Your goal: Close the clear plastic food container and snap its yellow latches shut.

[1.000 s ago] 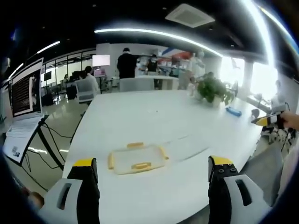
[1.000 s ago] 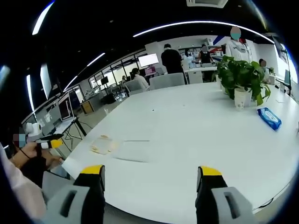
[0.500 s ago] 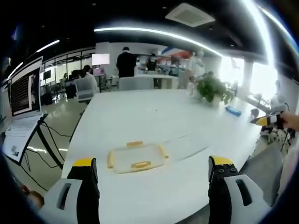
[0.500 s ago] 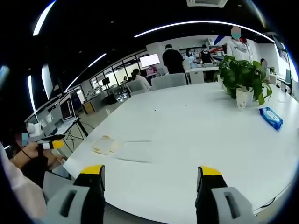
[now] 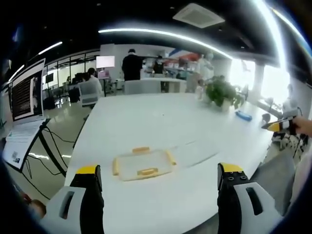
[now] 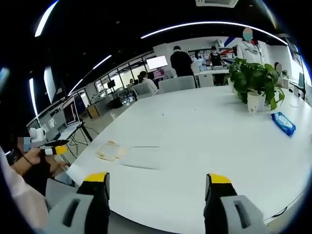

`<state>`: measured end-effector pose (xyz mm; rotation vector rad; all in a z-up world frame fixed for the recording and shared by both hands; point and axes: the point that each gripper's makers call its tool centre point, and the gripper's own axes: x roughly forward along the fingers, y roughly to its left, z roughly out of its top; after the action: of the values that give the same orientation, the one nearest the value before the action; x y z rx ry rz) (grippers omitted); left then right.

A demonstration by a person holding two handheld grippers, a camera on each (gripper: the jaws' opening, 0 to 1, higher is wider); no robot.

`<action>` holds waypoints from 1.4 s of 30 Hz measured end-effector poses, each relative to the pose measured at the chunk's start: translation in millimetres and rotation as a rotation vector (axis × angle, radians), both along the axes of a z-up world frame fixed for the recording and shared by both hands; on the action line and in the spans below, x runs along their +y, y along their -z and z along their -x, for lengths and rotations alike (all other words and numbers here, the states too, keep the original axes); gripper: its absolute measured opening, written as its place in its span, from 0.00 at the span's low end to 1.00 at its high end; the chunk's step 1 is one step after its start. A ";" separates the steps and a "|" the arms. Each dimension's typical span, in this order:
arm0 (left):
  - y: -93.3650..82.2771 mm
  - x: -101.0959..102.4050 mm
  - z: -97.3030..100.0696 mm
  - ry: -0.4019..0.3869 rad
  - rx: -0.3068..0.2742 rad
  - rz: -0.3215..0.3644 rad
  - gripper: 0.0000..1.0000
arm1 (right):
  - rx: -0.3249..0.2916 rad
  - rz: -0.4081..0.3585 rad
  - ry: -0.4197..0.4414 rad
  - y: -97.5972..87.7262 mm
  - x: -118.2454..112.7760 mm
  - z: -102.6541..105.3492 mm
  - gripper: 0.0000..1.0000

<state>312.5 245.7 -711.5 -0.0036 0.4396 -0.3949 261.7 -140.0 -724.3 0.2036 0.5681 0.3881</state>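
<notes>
container [image 5: 143, 165]: clear glossy plastic | latches [image 5: 147, 172]: yellow plastic | table [image 5: 161, 122]: smooth white

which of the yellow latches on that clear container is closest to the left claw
The latch on the container's near long edge, the one facing the left claw. The other three sit on the two short ends and the far edge, farther up the table.

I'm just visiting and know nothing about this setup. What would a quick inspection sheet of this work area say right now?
Surface: long white table, mostly bare.
Job's things: clear container lying flat near the table edge, yellow latches around it; the clear body beside it is hard to make out.
Clutter: potted plant, blue packet.
Grippers: left gripper and right gripper both open, holding nothing, short of the container.
Cables: dark leads on the floor under a monitor stand.
Surroundings: open office, people standing at the back.
</notes>
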 end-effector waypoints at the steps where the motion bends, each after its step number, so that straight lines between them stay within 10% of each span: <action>1: -0.2 -0.2 -0.2 0.001 0.000 0.000 0.97 | -0.001 0.001 -0.001 -0.3 -0.1 -0.1 0.80; 42: 10.6 -10.4 1.9 0.039 0.033 0.001 0.96 | 0.004 0.057 -0.093 9.4 27.6 -6.4 0.80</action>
<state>310.6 235.3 -722.0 -0.0030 0.4722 -0.4336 268.1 -112.3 -733.7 0.1241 0.5935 0.4610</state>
